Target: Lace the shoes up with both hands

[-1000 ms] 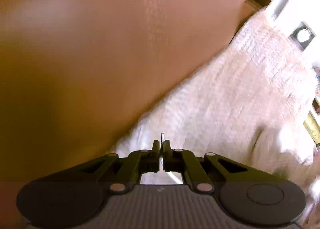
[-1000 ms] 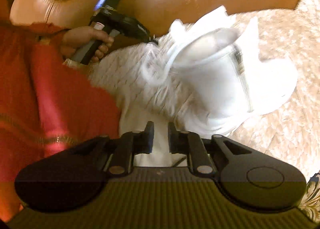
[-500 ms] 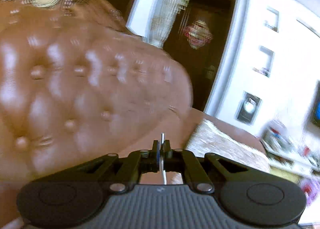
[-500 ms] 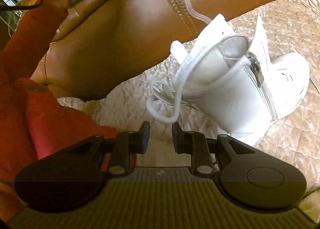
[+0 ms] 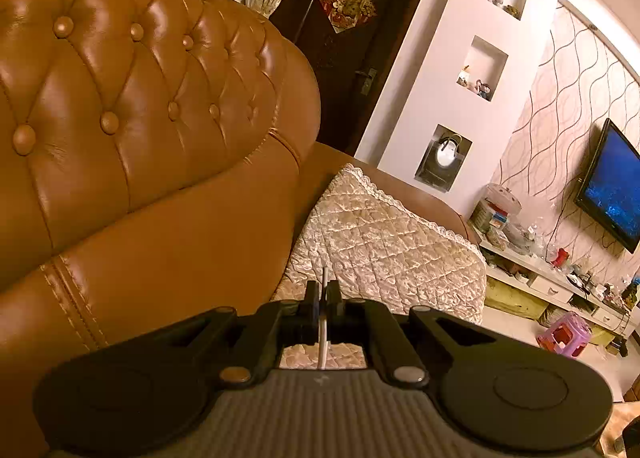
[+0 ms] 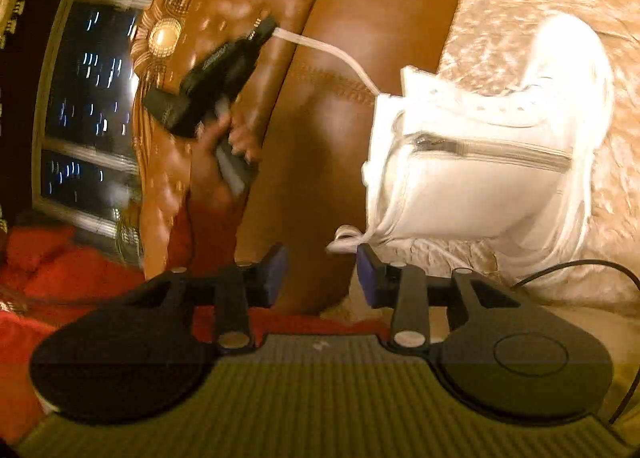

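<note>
Lace (image 6: pixel 332 51) runs taut from my left gripper (image 5: pixel 323 294), jaws clamped on its tip, toward the boot (image 6: pixel 480 161) at right, drawing slack through the eyelets; my right gripper (image 6: pixel 322 270) hangs at lower centre, jaws apart, ready for the loose loop.

White boot (image 6: pixel 476 181) lies on quilted sofa cover (image 6: pixel 520 1).

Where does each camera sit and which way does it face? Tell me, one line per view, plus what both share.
Left wrist: on the left gripper, facing across the brown sofa toward door and TV; its shut fingers pinch the lace.
Right wrist: on the open right gripper, facing the white boot; the person's hand shows, holding the left gripper.
Shared: sofa, quilted cover, lace, left gripper.
</note>
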### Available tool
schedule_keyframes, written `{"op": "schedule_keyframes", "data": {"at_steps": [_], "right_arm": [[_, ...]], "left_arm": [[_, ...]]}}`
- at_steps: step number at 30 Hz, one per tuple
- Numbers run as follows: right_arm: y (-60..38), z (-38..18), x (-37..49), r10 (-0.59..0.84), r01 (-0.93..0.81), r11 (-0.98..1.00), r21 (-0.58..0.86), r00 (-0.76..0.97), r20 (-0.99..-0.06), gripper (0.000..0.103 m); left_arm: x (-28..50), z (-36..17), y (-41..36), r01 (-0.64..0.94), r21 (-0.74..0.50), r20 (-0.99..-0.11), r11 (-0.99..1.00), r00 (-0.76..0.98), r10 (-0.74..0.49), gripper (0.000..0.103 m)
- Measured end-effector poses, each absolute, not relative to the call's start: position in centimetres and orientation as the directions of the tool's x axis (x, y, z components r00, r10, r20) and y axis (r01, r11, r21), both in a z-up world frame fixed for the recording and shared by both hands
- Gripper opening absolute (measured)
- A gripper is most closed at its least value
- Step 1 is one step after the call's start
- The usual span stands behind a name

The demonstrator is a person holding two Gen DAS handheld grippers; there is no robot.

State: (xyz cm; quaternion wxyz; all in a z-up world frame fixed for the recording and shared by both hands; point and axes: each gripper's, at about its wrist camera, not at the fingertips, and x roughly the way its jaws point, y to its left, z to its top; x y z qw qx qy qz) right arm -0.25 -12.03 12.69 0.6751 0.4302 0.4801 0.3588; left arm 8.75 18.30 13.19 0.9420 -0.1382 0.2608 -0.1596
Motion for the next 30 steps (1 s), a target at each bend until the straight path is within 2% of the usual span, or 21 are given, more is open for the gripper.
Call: {"op": "schedule_keyframes", "data": {"at_steps": [3,4,5,8,12,16,20,22,24,27,30], "right_arm": [[-11.5,12.8,0.0,0.867,-0.064,0.437,0.897,0.296,-0.401,0.042],[-10.9,13.2,-0.1,0.855,-0.083,0.471,0.878,0.288,-0.431,0.02],[-10.1,13.8,-0.2,0.84,-0.115,0.511,0.852,0.276,-0.467,0.014],[-8.8,15.6,-0.4,0.821,-0.157,0.552,0.819,0.275,-0.501,0.013],[-8.3,19.0,0.4,0.838,-0.221,0.502,0.836,0.364,-0.407,0.013],[-6.6,20.6,3.8,0.778,-0.191,0.526,0.829,0.501,-0.378,0.013],[-1.5,18.8,7.2,0.768,-0.173,0.598,0.782,0.402,-0.498,0.016],[0.6,17.5,7.1,0.764,-0.198,0.636,0.746,0.304,-0.57,0.023],[1.2,16.9,6.1,0.753,-0.225,0.657,0.72,0.254,-0.607,0.024],[-1.3,17.4,3.8,0.743,-0.243,0.662,0.709,0.335,-0.579,0.024],[-5.1,19.0,1.4,0.642,-0.208,0.741,0.638,0.498,-0.583,0.025]], "left_arm": [[9.2,12.9,18.2,0.237,-0.347,-0.451,0.907,0.807,-0.383,0.002],[9.2,12.9,18.1,0.239,-0.346,-0.452,0.907,0.805,-0.384,0.002],[9.3,12.9,18.1,0.239,-0.346,-0.452,0.907,0.805,-0.385,0.002],[9.7,13.0,18.1,0.241,-0.347,-0.449,0.907,0.806,-0.386,0.002],[9.8,13.6,18.1,0.257,-0.339,-0.439,0.905,0.808,-0.393,0.002],[9.8,14.0,17.6,0.278,-0.337,-0.429,0.9,0.805,-0.409,0.002],[9.4,14.4,17.1,0.316,-0.307,-0.434,0.898,0.793,-0.427,0.002],[9.4,14.6,16.6,0.356,-0.271,-0.447,0.894,0.777,-0.444,0.002],[9.6,14.3,15.7,0.423,-0.233,-0.478,0.876,0.735,-0.482,0.002],[10.1,13.3,13.6,0.547,-0.194,-0.545,0.814,0.63,-0.553,0.002],[10.7,12.1,11.2,0.656,-0.2,-0.595,0.728,0.509,-0.622,0.002]]}}
